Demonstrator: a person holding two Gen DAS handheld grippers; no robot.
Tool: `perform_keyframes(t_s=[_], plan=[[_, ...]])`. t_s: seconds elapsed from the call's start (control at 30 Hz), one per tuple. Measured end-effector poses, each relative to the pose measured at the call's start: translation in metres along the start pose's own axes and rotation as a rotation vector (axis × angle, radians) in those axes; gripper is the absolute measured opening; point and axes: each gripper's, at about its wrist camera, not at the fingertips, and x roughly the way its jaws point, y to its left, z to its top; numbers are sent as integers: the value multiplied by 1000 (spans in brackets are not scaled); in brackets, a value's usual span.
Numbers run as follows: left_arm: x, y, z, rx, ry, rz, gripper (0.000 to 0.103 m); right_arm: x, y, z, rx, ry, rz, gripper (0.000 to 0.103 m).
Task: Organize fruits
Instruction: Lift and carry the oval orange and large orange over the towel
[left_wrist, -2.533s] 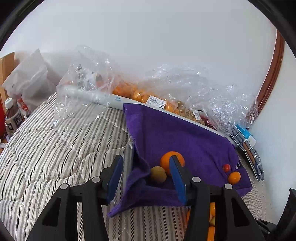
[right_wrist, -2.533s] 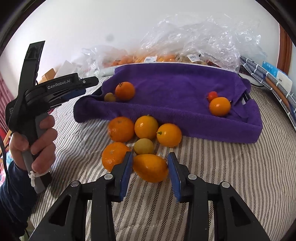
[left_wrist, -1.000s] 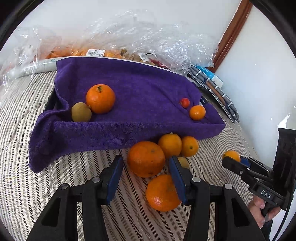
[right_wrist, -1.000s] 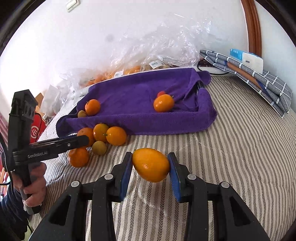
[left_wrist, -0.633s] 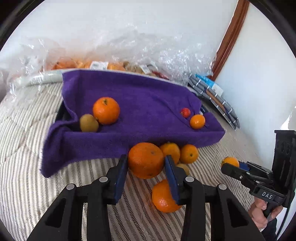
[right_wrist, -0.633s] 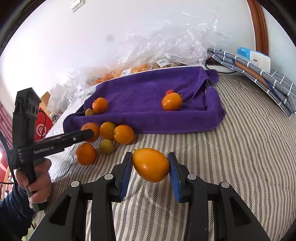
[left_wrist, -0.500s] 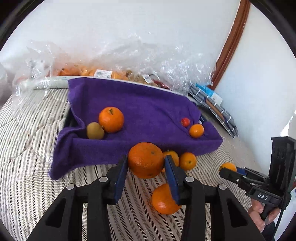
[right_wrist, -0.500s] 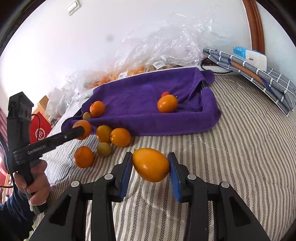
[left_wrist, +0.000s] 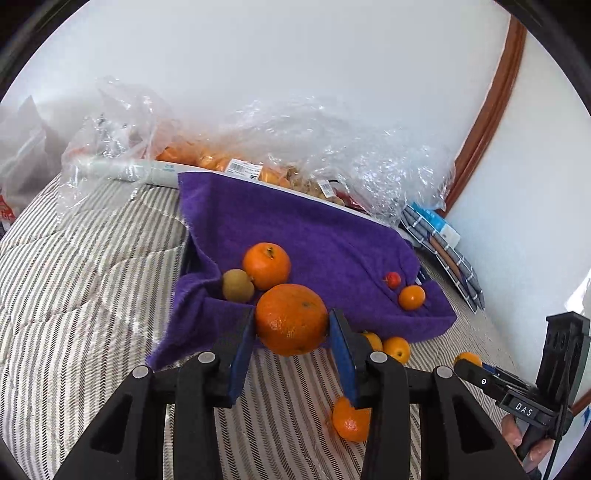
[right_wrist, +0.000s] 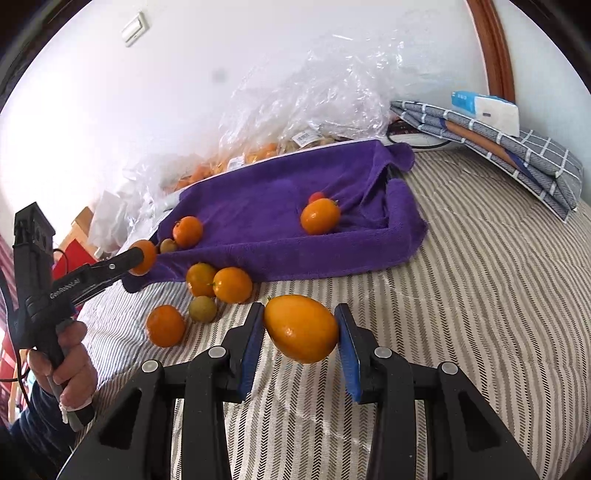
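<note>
A: While the striped bed (right_wrist: 480, 295) carries everything, the purple towel (left_wrist: 314, 240) lining the tray holds just four fruits: an orange (left_wrist: 266, 260) and a greenish fruit (left_wrist: 237, 285) at its near left, a small orange (left_wrist: 411, 297) and a red berry (left_wrist: 392, 280) at its right.

B: So I'd judge it under halfway. Four fruits sit loose on the bed just in front of the towel, a tangerine (right_wrist: 165, 325) nearest, and two more are in the air.

A: Left gripper (left_wrist: 291, 332), fingers clamped on a big orange (left_wrist: 291, 318), hovers at the towel's near left edge. Right gripper (right_wrist: 301, 334), fingers clamped on an oval yellow-orange fruit (right_wrist: 301, 328), hangs over the bed, well short of the towel.

B: And the change? Half a second ago that big orange hung lower over the pile; it has risen toward the towel. The oval fruit has barely shifted.
</note>
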Motion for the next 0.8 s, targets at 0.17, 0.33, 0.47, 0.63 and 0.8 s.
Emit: perform_keyframes(t_s=[0.17,0.33,0.47,0.63,0.8], plan=[[-1,7,2,-36,0,-18,38,-4,-2,5,26,-11,-37,38],[-4,6,2,-35,-2,-25,38,-16,1,25,2,-57,-67,38],[-10,9,4,-53,-13,-43,38,-18,0,46,-19,-89,-87,38],[-15,9,12,-54,-52,0,38,-8,-2,75,-54,-110,-126,38],[-2,-4,27,-52,-24,-3,38,19,-6,94,-75,-97,-144,38]])
